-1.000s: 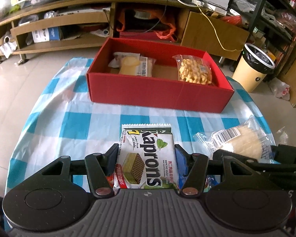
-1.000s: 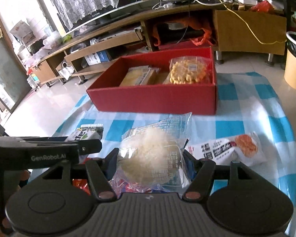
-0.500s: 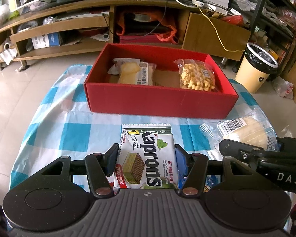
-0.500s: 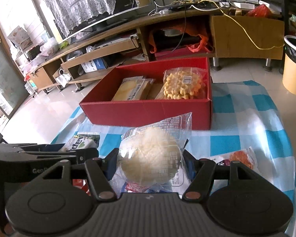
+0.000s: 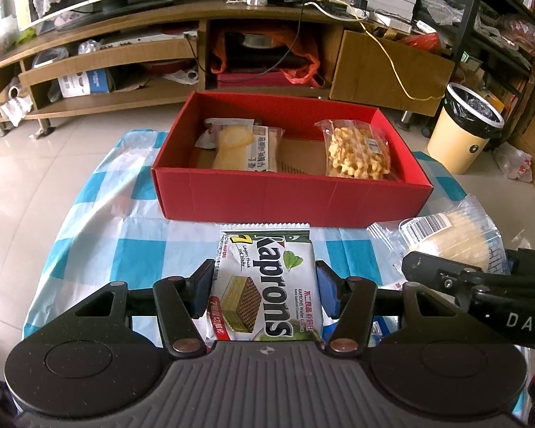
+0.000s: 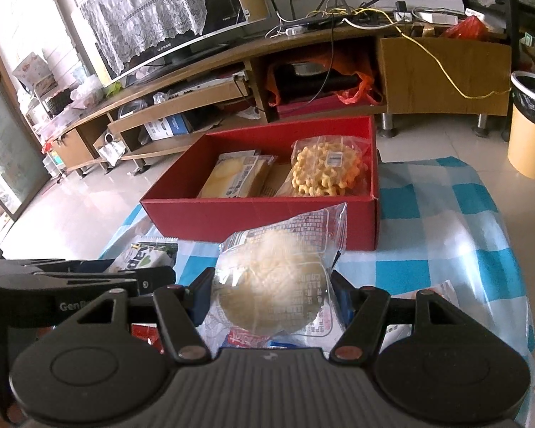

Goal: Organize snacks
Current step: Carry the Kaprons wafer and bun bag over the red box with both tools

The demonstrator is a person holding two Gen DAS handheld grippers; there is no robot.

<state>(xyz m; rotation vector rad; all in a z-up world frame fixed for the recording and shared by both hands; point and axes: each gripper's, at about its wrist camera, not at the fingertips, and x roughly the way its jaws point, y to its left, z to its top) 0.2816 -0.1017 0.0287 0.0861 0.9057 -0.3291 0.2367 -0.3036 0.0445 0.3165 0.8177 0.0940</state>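
- Left wrist view: my left gripper (image 5: 264, 287) is clamped on a flat white-and-green foil wafer packet (image 5: 264, 281); both blue pads press its long edges. The packet's lower end is hidden behind the gripper body, so I cannot see how far it reaches back.
- I read "Kaprons", a yellow "7", and "Wafer" in small print on it; the red Chinese characters are too fine for me to make out.
- Past the packet, a red rectangular cardboard box (image 5: 289, 198) sits towards the far edge of the table, on a glossy blue-and-white checked tablecloth (image 5: 100, 228).
- Inside the box, a clear wrapper with a pale yellow cake slice (image 5: 240, 146) lies on the left, and a clear bag of golden, knobbly waffle pieces (image 5: 355, 149) on the right.
- At the right edge, the other gripper's black arm, marked "DAS" and cut off by the frame, covers part of a clear bag with a barcode.
- Right wrist view: my right gripper (image 6: 271, 297) grasps a crinkly clear plastic bag holding a round, pale, stringy cake (image 6: 273, 292); its printed text is blurred.
- Under the bag, red and blue wrappers show only as slivers.
- On the left, a black arm reading "GenR", cut off, hides most of the wafer packet.
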